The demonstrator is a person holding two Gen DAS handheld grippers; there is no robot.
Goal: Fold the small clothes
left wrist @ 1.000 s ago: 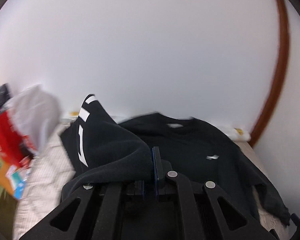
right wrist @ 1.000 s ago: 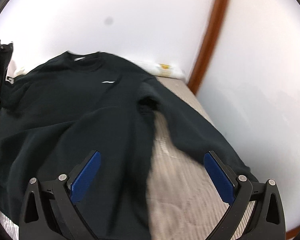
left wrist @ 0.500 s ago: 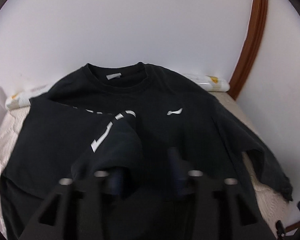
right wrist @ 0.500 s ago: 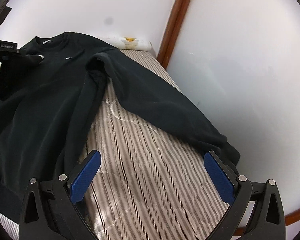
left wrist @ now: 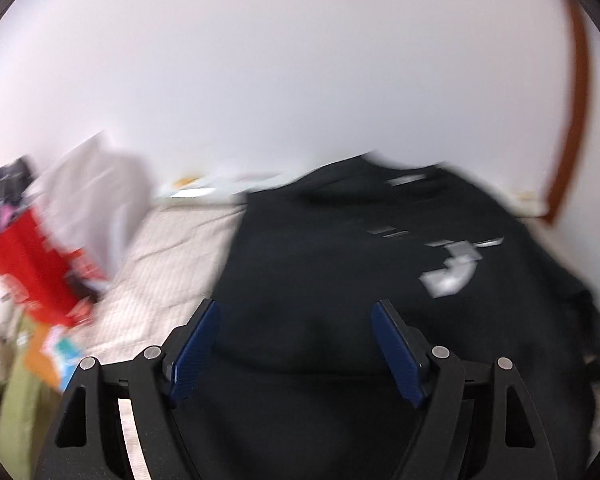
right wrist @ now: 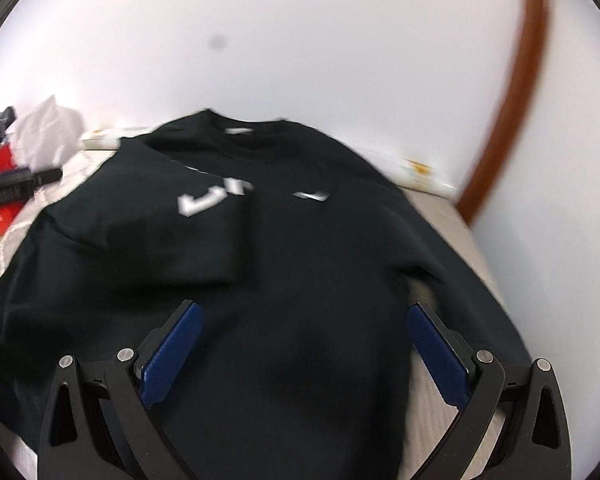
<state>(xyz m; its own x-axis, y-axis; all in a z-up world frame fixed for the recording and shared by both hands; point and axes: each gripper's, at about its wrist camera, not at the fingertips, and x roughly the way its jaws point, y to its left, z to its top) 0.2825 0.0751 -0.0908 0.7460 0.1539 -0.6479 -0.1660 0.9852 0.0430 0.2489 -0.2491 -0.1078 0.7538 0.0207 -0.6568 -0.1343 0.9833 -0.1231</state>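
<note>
On striped bedding (right wrist: 432,432), below white wall (right wrist: 300,40)

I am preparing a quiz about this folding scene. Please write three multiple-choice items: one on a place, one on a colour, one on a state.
1. Where does the folded sleeve with white letters lie?
A. across the black long-sleeved sweatshirt's chest
B. on the floor
C. on the wall

2. What colour are the claw pads?
A. red
B. blue
C. green

3. How is the right claw?
A. shut on cloth
B. open, holding nothing
C. out of view

Answers: 1 A, the sleeve rests on the chest; 2 B, the pads are blue; 3 B, the pads stand apart.
</note>
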